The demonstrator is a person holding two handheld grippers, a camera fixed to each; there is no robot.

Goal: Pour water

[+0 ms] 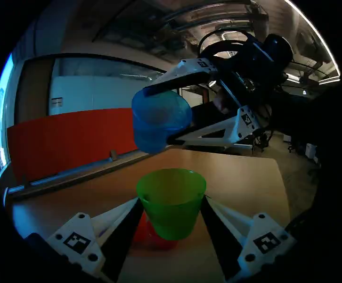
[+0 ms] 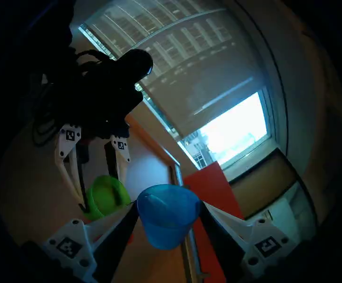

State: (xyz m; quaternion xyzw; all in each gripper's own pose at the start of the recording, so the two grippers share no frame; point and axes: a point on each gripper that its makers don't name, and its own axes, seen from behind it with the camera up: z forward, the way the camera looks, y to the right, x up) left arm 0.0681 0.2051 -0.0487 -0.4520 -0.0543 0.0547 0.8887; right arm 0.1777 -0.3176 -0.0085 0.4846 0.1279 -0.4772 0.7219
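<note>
Tipping the blue cup (image 1: 161, 123) in your clenched right fingers (image 1: 181, 73), centre its lip over the green cup (image 1: 172, 212) your left fingers (image 1: 107, 219) grasp.

Wooden table (image 1: 246, 174), pale toward its far edge. Just behind it, long red panel (image 1: 72, 137) below a white wall (image 1: 91, 94). Bright window (image 2: 237, 127), blind (image 2: 204, 70) drawn halfway down.

An office-like workspace: exposed ceiling pipes (image 1: 204, 12), strip lights (image 1: 329, 78), a red partition (image 1: 67, 141), a wooden worktop (image 1: 246, 174), and a large window (image 2: 237, 127) with blinds.
</note>
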